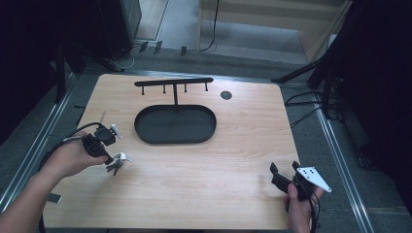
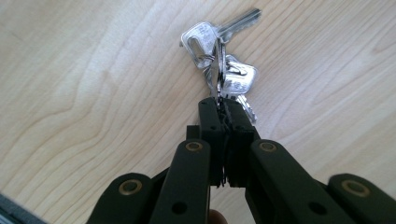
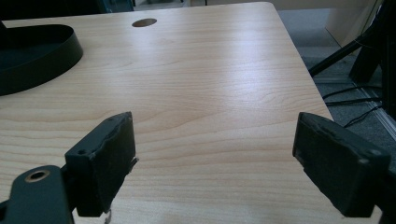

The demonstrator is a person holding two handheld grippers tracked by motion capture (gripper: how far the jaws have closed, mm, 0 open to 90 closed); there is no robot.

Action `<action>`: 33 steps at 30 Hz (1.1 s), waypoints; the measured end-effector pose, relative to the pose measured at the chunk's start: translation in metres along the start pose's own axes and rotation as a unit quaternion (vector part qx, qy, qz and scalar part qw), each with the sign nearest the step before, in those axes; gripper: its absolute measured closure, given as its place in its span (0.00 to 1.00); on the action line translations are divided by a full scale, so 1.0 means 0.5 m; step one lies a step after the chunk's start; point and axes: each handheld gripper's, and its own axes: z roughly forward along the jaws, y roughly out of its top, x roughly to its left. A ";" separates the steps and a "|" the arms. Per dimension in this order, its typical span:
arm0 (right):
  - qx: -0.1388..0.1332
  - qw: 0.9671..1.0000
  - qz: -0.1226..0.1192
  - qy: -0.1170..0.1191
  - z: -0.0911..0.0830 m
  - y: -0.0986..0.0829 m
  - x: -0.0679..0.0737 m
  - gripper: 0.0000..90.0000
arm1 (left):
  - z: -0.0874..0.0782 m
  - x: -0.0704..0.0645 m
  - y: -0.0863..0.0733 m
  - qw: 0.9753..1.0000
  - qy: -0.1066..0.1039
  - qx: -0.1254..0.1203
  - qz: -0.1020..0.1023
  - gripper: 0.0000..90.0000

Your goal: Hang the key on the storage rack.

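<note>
From the high view, you sit at the near edge of a light wooden table (image 1: 194,165). Your left gripper (image 1: 111,160) is at the left side, its jaws closed on a bunch of keys (image 1: 118,162) that sits at or just above the tabletop; which of the two cannot be told from here. Beyond it, toward the far middle, stands a black oval tray (image 1: 175,124) with a post rising from its far edge to a hook rail (image 1: 173,82) carrying four small pegs, probably the place meant for the keys. A round cable hole (image 1: 226,95) lies to the right of the rail. Your right gripper (image 1: 284,174) waits at the near right corner, well apart from everything, likely kept clear until needed. In the left gripper view, the two black jaws are pressed together on the key ring (image 2: 217,74), pinching the thin wire edge-on so that the silver keys (image 2: 219,65) fan out beyond the tips over the wood grain; gripping the ring and not a blade would leave the loop free for a peg. In the right gripper view, your right gripper (image 3: 212,149) has its jaws spread wide and holds nothing, with bare table between the pads (image 3: 112,163), the tray's rim (image 3: 46,56) at far left and the cable hole (image 3: 144,22) beyond.
</note>
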 end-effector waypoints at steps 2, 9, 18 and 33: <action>0.000 1.000 0.000 0.000 0.000 0.000 0.000 0.14 | -0.015 -0.003 0.006 1.000 0.007 0.001 0.000 0.99; 0.001 1.000 0.000 0.001 0.000 0.000 0.000 0.14 | -0.064 -0.010 0.027 1.000 0.024 -0.011 0.003 0.99; 0.001 1.000 0.001 0.001 0.000 0.000 -0.001 0.14 | -0.134 -0.011 0.077 1.000 0.027 -0.006 0.009 0.99; 0.002 1.000 0.002 0.004 0.000 0.000 -0.002 0.14 | -0.227 0.002 0.157 0.999 0.042 -0.020 -0.017 0.99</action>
